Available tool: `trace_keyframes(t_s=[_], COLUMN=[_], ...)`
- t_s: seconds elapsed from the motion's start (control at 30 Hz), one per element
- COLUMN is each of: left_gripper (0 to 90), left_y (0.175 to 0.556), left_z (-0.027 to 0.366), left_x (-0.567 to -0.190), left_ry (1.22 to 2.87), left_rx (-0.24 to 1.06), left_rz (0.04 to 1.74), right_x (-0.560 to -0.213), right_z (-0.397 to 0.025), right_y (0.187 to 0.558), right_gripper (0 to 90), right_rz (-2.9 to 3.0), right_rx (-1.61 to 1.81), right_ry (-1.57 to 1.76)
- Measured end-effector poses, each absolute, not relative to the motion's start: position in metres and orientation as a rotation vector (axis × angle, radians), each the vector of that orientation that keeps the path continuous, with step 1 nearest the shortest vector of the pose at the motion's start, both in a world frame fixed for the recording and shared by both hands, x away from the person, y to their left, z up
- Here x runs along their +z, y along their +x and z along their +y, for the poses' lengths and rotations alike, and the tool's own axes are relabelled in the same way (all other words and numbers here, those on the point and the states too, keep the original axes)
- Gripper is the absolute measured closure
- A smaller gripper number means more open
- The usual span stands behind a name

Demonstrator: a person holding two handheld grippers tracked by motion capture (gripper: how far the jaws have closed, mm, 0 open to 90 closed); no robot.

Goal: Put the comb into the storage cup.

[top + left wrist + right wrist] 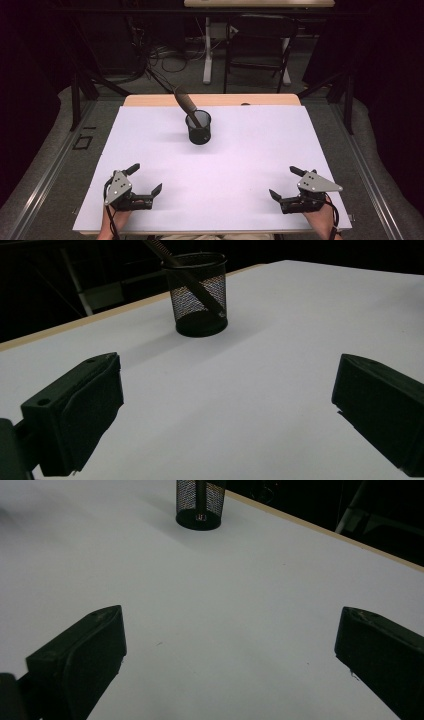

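Two grippers rest near the front edge of the table, one toward each front corner, with nothing between their jaws. The left gripper sits by the front left corner, its black jaws spread wide apart and pointing toward the middle of the table; the person's left hand holds it from the front edge. In the left gripper view, the gripper shows both jaws far apart with only the bare white sheet between them. The right gripper sits by the front right corner, jaws likewise released and spread, held by the right hand. In the right gripper view, the gripper also has its jaws wide apart over bare white surface.

A black mesh cup stands upright toward the back edge of the table, roughly midway between the left and right edges and well apart from both grippers. A dark brown stick-like thing leans inside it, its upper end tilted out over the rim toward the back left; what it is exactly cannot be told. The cup appears ahead of the left gripper's jaws, and the cup appears ahead of the right gripper's too.

A white sheet covers most of the table, leaving a wooden strip bare along the back edge.
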State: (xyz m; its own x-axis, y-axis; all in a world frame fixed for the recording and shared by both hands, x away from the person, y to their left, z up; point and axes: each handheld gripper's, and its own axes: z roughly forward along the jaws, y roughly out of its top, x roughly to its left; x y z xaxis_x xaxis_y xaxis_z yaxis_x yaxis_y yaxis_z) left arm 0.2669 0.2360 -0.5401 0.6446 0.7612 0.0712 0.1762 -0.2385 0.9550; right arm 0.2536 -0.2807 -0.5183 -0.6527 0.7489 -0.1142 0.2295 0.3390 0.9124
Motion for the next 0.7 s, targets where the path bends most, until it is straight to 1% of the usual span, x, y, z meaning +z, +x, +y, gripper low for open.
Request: trace_keyframes(t_s=[0.7], left_gripper=[0.2], left_y=[0.2688], left_z=[0.2349], left_x=[-0.5408], left_ry=[1.773], left_rx=[0.657], left_rz=[0.762], right_x=[-0.5163], right_z=[-0.2874], right_y=[0.2494], right_gripper=[0.0], right_rz=[2.052], right_rx=[1.311], right_ry=[0.840])
